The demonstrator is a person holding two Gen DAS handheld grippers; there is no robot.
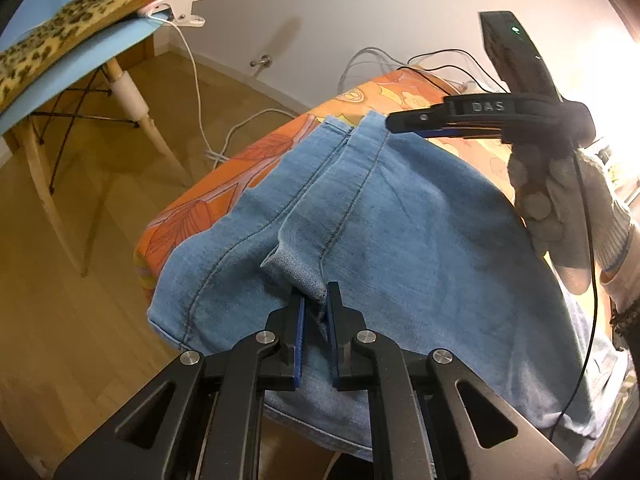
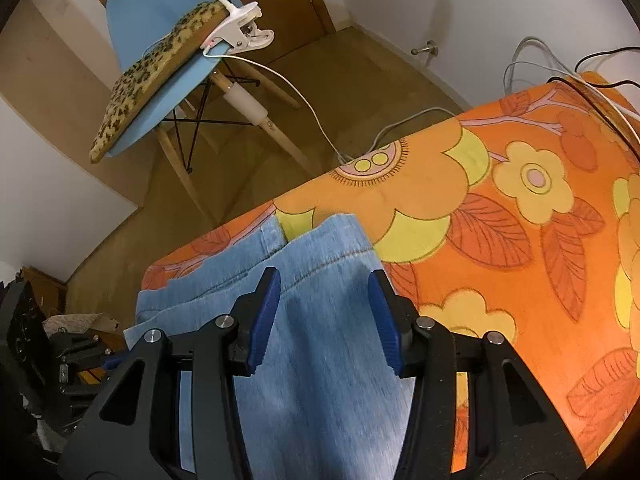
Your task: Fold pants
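Light blue denim pants (image 1: pixel 400 220) lie across a table under an orange flowered cloth (image 1: pixel 240 160). My left gripper (image 1: pixel 316 304) is shut on a raised fold of denim near the crotch seam, and the cloth is bunched between the blue pads. In the right wrist view, the right gripper (image 2: pixel 324 304) stands open over a leg end of the pants (image 2: pixel 320 248), its pads apart on either side of the fabric. The left wrist view shows the right gripper (image 1: pixel 394 124) from the side, held by a gloved hand (image 1: pixel 560 208) above the far hems.
A blue chair (image 2: pixel 152 12) with a leopard-print cushion (image 2: pixel 160 68) and a white clip lamp (image 2: pixel 244 28) stands on the wooden floor beyond the table. White and black cables (image 2: pixel 560 68) run over the far table corner. The pants hang over the near-left table edge (image 1: pixel 160 240).
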